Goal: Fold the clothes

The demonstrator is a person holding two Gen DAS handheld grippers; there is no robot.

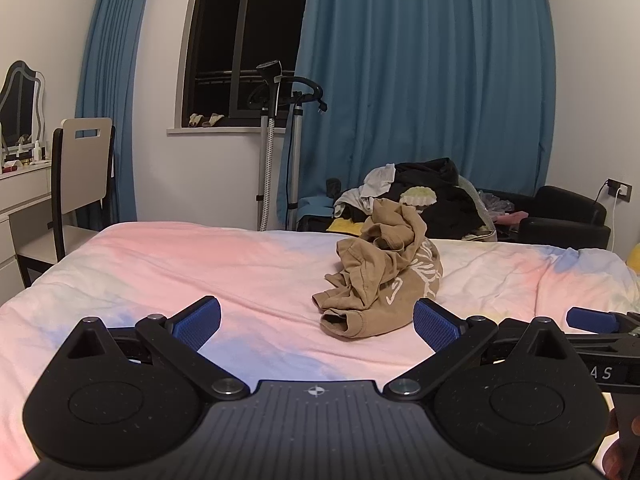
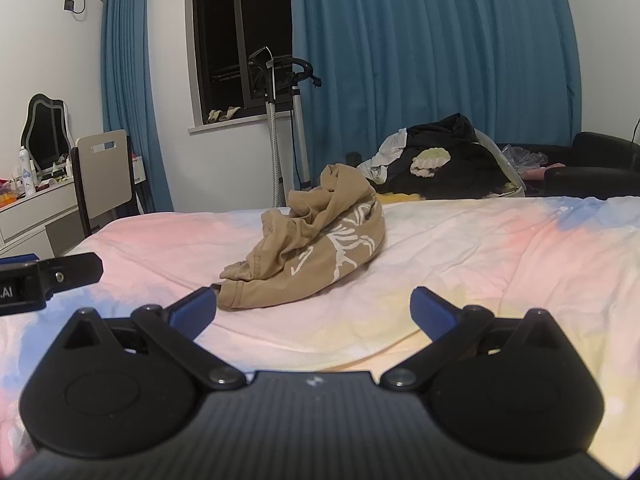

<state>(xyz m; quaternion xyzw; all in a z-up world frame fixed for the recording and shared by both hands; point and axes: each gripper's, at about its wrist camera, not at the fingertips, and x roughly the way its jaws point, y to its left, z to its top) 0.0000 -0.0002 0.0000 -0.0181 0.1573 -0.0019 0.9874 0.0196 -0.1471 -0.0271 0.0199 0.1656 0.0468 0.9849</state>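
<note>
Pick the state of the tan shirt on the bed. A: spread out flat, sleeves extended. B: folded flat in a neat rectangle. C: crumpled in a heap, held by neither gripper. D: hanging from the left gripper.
C: the tan shirt lies bunched in a heap on the bed, while the left gripper and right gripper are both open and empty.

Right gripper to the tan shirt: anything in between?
Nothing. In the right wrist view, only bare bedspread lies between the open right gripper and the crumpled tan shirt.

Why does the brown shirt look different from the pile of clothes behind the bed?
The brown shirt is one tan garment with white print, lying on the bed. The pile of clothes is many garments, mostly black with white, heaped beyond the bed. Both are crumpled, unfolded.
</note>
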